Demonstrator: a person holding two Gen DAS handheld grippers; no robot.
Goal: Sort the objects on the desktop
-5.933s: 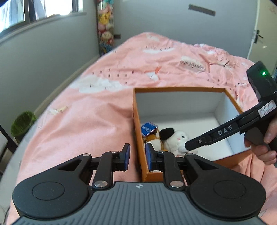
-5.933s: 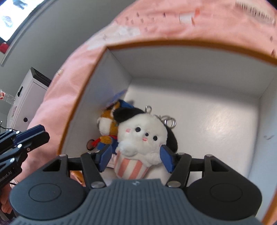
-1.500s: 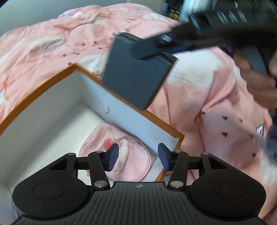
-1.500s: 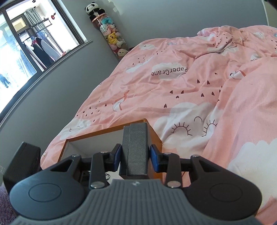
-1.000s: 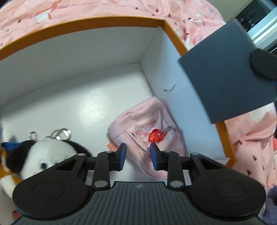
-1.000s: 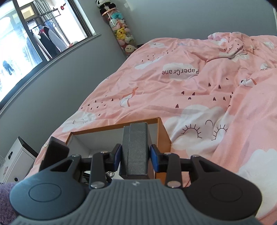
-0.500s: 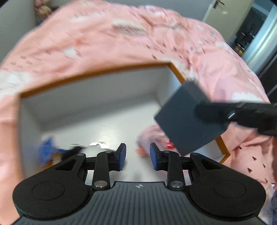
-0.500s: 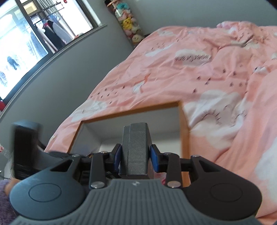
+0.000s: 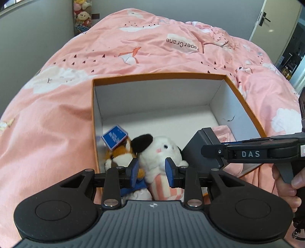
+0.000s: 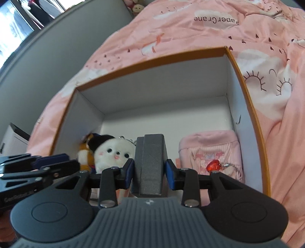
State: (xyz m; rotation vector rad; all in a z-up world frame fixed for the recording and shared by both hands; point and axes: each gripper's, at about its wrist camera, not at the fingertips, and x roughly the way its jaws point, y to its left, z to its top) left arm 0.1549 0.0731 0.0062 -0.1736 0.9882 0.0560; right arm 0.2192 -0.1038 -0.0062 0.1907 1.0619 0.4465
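An orange box with white inside (image 9: 246, 106) sits on the pink bed. My right gripper (image 10: 149, 170) is shut on a dark grey case (image 10: 149, 167) and holds it inside the box; the case also shows in the left wrist view (image 9: 202, 146). In the box lie a white plush dog (image 9: 162, 150), an orange plush (image 9: 120, 156), a blue card (image 9: 114, 136) and a pink pouch (image 10: 209, 150) with a red heart charm (image 10: 213, 164). My left gripper (image 9: 152, 171) is open and empty, above the near edge by the plush dog.
The pink duvet (image 9: 57, 118) surrounds the box. Plush toys (image 9: 82, 13) hang on the grey wall at the far left. A door (image 9: 270, 21) is at the far right. A white cabinet (image 10: 13, 137) stands beside the bed.
My right gripper has lowered the grey case down into the box, between the plush dog and the pouch. My left gripper has pulled back towards the near left side of the box.
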